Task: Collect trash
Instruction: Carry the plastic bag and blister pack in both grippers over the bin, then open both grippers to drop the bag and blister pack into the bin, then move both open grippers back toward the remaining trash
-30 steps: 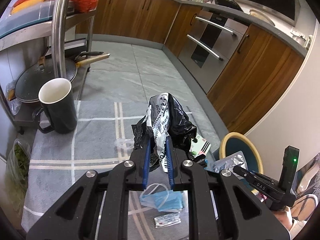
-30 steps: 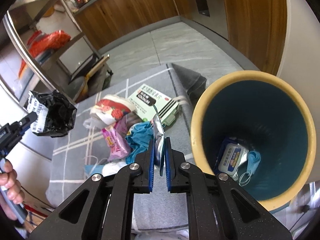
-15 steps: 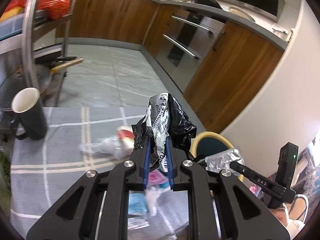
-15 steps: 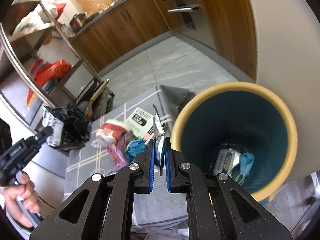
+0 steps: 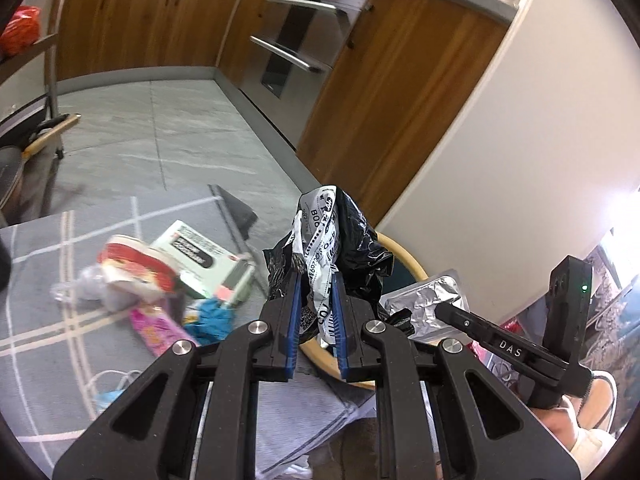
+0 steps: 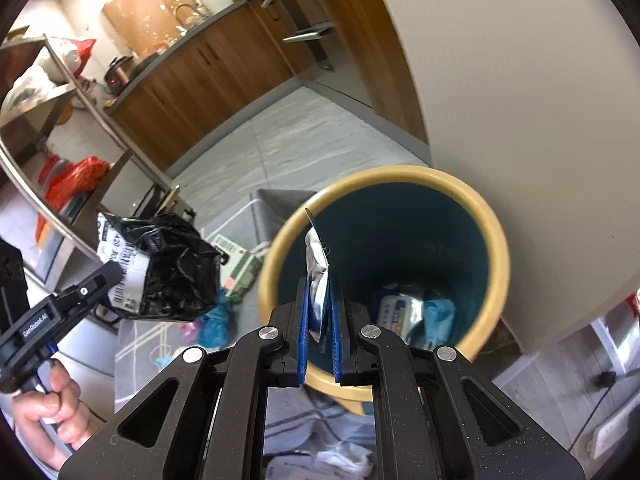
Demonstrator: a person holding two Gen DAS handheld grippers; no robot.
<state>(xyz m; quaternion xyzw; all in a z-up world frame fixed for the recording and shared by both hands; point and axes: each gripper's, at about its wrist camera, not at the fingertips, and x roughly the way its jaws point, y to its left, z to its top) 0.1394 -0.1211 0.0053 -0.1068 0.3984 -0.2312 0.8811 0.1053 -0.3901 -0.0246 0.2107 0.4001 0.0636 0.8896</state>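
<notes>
Left gripper [image 5: 316,312] clamped on a crumpled black bag [image 5: 352,248] with a white printed label, held beside the yellow-rimmed bin [image 6: 496,256]. Right gripper [image 6: 320,334] closed on a silver blister pack [image 6: 318,268], over the bin mouth. More trash on the grey checked cloth [image 5: 40,320]: a red-and-white wrapper [image 5: 136,260], a white box [image 5: 200,256].

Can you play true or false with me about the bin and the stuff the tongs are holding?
1. The left tongs are pinching a black bag with a white label. True.
2. The right tongs are empty. False: they are shut on a silver foil pill pack.
3. The bin has nothing in it. False: a white packet and a blue face mask lie at the bottom.
4. The bin is dark teal inside with a yellow rim. True.
5. Some trash is on the grey checked cloth, like a pink wrapper. True.
</notes>
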